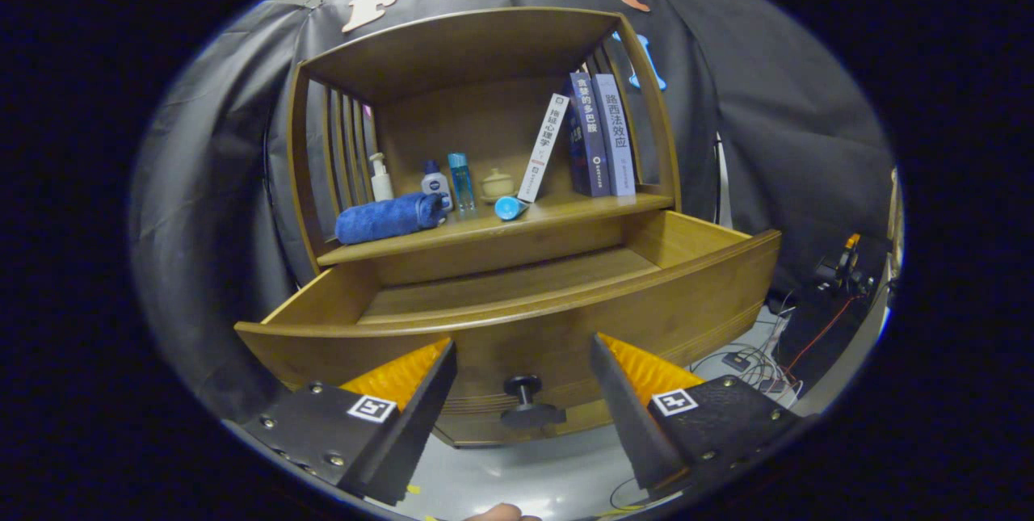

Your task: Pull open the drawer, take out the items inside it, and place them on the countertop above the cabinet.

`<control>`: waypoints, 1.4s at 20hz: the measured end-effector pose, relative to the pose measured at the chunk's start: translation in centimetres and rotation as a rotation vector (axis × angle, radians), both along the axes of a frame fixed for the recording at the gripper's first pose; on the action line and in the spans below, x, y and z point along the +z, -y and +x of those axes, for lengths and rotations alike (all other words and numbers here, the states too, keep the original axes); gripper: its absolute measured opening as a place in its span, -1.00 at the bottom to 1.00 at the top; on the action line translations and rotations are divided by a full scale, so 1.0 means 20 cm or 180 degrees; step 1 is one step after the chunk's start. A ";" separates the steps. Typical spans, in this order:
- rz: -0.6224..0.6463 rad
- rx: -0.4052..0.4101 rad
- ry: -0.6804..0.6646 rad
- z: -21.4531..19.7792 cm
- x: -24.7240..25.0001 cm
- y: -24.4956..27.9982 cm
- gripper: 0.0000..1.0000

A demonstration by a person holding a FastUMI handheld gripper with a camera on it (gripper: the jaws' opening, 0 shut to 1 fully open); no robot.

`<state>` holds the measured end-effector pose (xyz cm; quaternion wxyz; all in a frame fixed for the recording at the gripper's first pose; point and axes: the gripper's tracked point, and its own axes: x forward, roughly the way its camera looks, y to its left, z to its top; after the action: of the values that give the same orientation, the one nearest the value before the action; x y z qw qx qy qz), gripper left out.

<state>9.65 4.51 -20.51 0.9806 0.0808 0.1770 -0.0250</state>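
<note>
Hand-held gripper [523,355] hangs before the cabinet [485,182], fingers spread wide and holding nothing. Below the counter [565,210] the drawer [517,303] stands pulled out, its knob [525,396] in the gap between the fingers, untouched. On the counter lie a rolled blue towel [388,218] and a small blue tube [510,207], with bottles [436,182] and books [594,137] behind

3 books [599,136] stand at the shelf's right end, a white one [544,148] leaning vs. them. Small beige lidded pot [497,183] sits just left of those. Cables [747,361] and dark equipment w/ an orange part [840,266] lie on the floor, right of the cabinet.
</note>
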 end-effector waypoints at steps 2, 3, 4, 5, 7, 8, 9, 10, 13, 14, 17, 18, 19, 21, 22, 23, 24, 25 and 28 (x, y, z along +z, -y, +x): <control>0.0020 -0.0006 0.0030 0.04 0.02 0.01 0.98; 0.0061 0.0003 0.0046 0.05 0.02 0.00 0.98; 0.0114 -0.0007 0.0106 0.08 0.04 0.00 0.99; 0.0089 0.0048 -0.0006 0.08 0.00 -0.01 0.99; 0.0121 0.0040 0.0046 0.11 0.02 -0.01 1.00; 0.0150 0.0026 0.0071 0.13 0.00 -0.01 1.00; 0.0162 0.0013 0.0077 0.15 0.01 -0.01 1.00; 0.0141 0.0021 0.0058 0.17 0.00 -0.02 0.98; 0.0113 0.0058 0.0043 0.25 -0.01 -0.03 0.98; 0.0137 0.0065 0.0038 0.27 -0.01 -0.04 0.99; 0.0223 0.0047 0.0060 0.35 -0.03 -0.06 0.99; 0.0228 0.0026 0.0072 0.37 -0.03 -0.05 0.99; 0.0247 0.0010 0.0083 0.40 -0.03 -0.05 0.99; 0.0287 -0.0022 0.0094 0.43 -0.05 -0.06 0.99; 0.0308 -0.0037 0.0095 0.46 -0.05 -0.06 0.99; 0.0336 -0.0053 0.0103 0.48 -0.06 -0.07 0.99; 0.0359 -0.0059 0.0102 0.50 -0.06 -0.08 0.99; 0.0379 -0.0063 0.0110 0.52 -0.06 -0.08 0.99; 0.0407 -0.0074 0.0114 0.58 -0.07 -0.08 0.99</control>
<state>21.23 6.21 -21.96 0.9760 0.1458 0.1598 -0.0235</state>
